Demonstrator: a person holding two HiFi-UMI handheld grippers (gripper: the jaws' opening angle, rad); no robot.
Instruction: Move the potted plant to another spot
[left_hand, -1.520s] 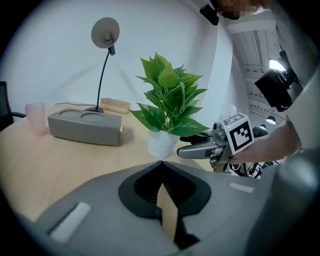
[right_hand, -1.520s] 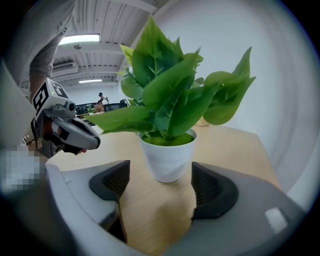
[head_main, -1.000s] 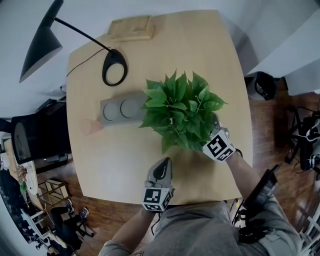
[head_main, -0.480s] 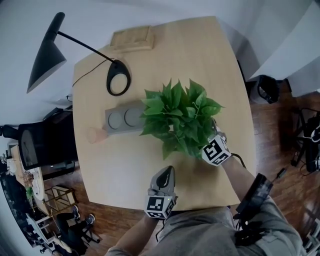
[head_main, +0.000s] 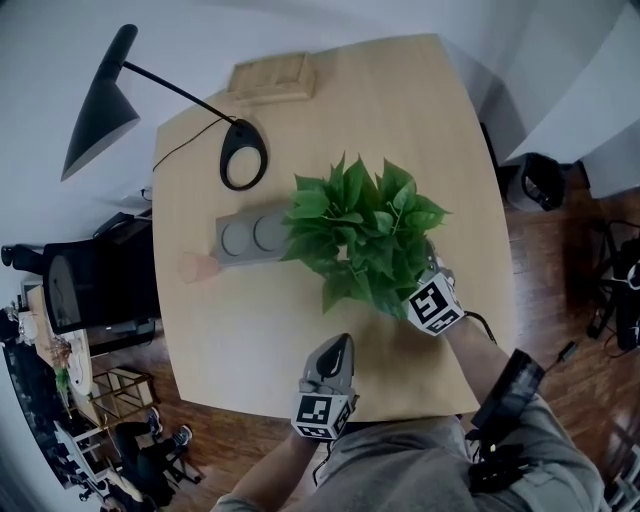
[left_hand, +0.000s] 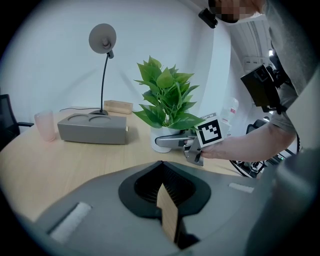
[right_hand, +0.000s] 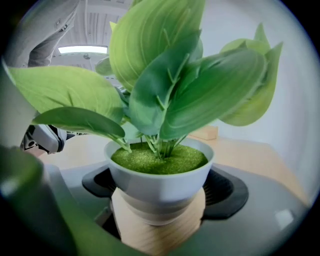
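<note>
The potted plant has broad green leaves and a white pot, and it stands right of the middle of the round wooden table. My right gripper reaches in under the leaves from the near right and is shut on the pot, one jaw on either side of its lower part. From the left gripper view the pot seems to rest on the tabletop, with the right gripper clamped round it. My left gripper hovers near the table's front edge, shut with nothing in it.
A grey two-well holder lies just left of the plant, with a pink cup beyond it. A black desk lamp's base and shade stand at the back left, and a wooden block at the far edge.
Only the head view has shifted slightly. The plant, the right gripper holding it and the left gripper keep about the same places on the table.
</note>
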